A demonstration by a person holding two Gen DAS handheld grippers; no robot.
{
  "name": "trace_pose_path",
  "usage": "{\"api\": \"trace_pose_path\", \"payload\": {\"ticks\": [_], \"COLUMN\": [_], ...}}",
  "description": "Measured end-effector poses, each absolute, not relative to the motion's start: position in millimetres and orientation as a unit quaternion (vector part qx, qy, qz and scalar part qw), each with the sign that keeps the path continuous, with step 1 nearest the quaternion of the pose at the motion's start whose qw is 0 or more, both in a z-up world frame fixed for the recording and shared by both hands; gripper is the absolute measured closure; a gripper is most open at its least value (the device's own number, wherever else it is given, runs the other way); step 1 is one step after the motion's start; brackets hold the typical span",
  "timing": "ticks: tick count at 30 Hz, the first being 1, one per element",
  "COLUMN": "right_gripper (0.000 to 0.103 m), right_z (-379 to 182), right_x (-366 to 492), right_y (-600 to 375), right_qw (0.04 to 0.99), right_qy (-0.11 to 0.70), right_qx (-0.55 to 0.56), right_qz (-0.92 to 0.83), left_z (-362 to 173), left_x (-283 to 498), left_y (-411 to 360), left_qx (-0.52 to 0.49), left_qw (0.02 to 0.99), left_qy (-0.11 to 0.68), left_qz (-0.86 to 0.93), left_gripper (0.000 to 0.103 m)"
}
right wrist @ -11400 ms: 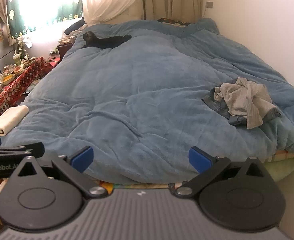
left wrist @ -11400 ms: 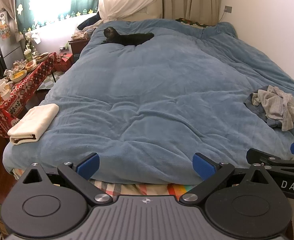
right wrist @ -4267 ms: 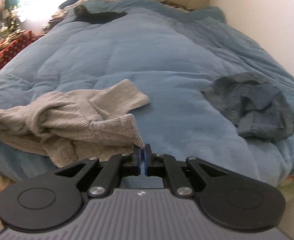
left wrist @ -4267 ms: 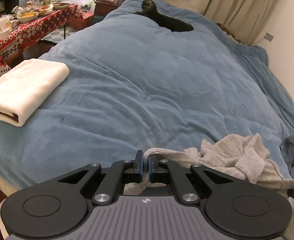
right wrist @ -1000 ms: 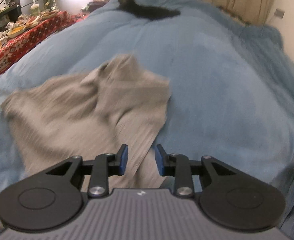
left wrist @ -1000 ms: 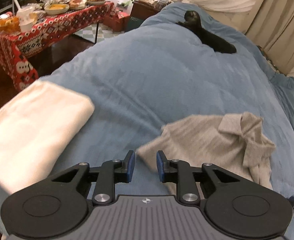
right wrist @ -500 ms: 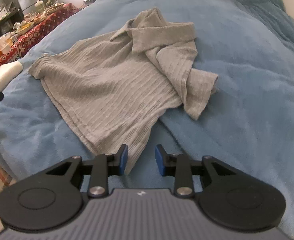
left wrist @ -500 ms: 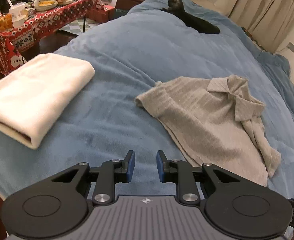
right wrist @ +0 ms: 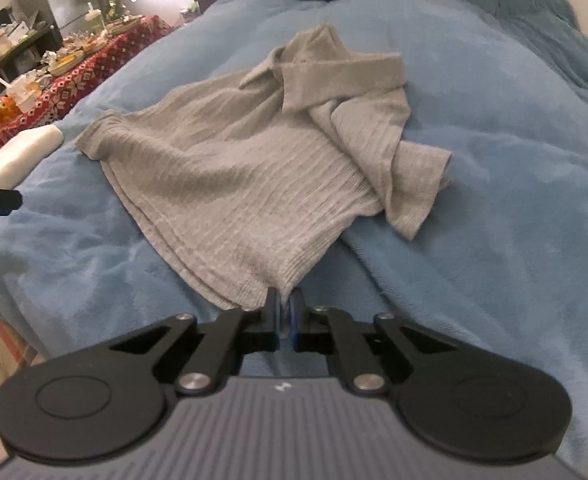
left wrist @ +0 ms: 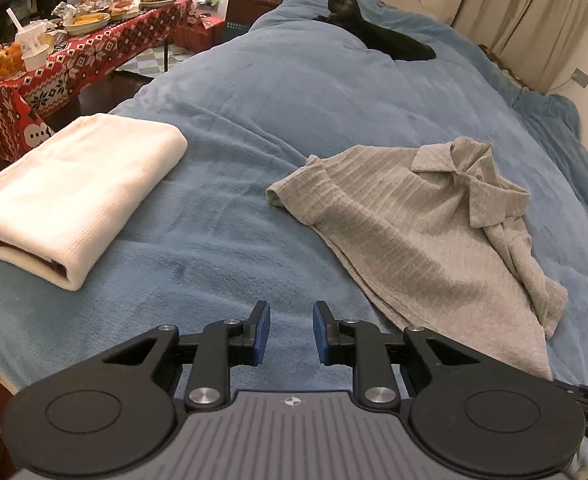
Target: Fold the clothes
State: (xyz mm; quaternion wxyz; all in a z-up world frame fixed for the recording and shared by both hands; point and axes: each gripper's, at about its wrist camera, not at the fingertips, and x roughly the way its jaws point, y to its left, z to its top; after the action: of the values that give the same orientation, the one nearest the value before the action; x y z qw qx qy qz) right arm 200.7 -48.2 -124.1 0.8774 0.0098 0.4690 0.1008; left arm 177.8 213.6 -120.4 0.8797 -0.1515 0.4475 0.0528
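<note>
A grey ribbed polo shirt (right wrist: pixel 253 184) lies spread on a plush blue duvet (left wrist: pixel 294 120), collar away from the cameras, its right sleeve folded in over the body and its hem toward the bed's near edge. The right gripper (right wrist: pixel 285 312) has just been closing: its blue-padded jaws now pinch the near corner of the knitted hem. The left gripper (left wrist: pixel 291 332) hangs over bare duvet just left of the shirt, jaws parted a little with nothing between them. To the left rests a cream folded towel (left wrist: pixel 73 196), thick and soft-edged. Far off, a black cat (left wrist: pixel 374 32) stretches on the duvet. A red patterned tablecloth (left wrist: pixel 73 64) covers a cluttered side table.
</note>
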Motion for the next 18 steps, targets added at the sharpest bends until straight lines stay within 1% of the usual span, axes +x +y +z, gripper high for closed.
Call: {"api": "trace_pose_path", "payload": {"ticks": [8, 18], "right_gripper": [0.1, 0.1], "right_z": [-100, -83], "right_x": [166, 117], "right_y": [-109, -164], "right_qw": [0.893, 0.904], "right_qy": [0.448, 0.427], "right_qx": [0.008, 0.018], "right_qz": [0.046, -0.01], "left_z": [-122, -131], "left_x": [182, 166], "left_y": [197, 156], "left_qx": [-0.141, -0.115], "left_qw": [0.878, 0.881], "left_qy": [0.454, 0.459], "left_qz": [0.05, 0.012], "left_gripper": [0.081, 0.081]}}
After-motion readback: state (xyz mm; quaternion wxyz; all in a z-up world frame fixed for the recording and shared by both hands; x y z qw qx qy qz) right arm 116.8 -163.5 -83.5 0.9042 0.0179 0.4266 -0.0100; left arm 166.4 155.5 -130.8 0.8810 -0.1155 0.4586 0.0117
